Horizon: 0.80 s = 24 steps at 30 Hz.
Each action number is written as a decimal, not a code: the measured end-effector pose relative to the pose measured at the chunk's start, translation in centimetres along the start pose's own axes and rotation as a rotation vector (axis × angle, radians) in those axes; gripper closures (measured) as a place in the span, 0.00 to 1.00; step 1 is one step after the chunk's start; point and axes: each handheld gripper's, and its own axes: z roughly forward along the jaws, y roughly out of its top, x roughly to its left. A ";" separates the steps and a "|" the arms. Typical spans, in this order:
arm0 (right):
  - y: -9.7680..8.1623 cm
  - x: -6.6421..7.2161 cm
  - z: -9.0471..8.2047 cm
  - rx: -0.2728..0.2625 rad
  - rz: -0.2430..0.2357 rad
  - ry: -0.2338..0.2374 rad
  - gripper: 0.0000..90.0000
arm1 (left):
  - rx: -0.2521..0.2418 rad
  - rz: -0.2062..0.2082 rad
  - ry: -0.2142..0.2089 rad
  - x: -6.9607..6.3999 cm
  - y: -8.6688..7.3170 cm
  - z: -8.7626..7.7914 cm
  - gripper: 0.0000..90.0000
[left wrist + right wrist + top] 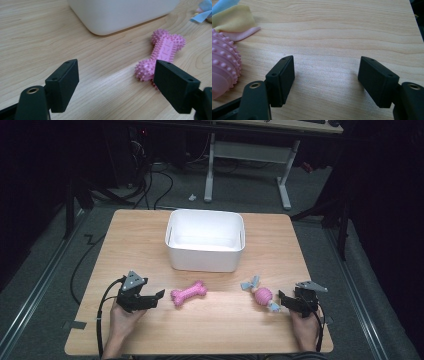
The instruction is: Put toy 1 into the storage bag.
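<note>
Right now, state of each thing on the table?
Bin: upright, empty.
Bone: flat on table, free.
Ball toy: on table, free, beside right gripper.
Left gripper: open, empty.
Right gripper: open, empty.

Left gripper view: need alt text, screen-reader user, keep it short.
Open left tongs hover low over a wooden table, with a spiky pink bone toy lying just ahead of the right-hand jaw, not gripped. A white bin stands behind it, and a blue cloth scrap shows at the top right edge.
</note>
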 end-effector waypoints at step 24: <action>0.0 0.0 0.0 0.000 -0.003 0.001 0.33 | 0.047 0.108 -0.123 -3.4 2.5 3.9 0.29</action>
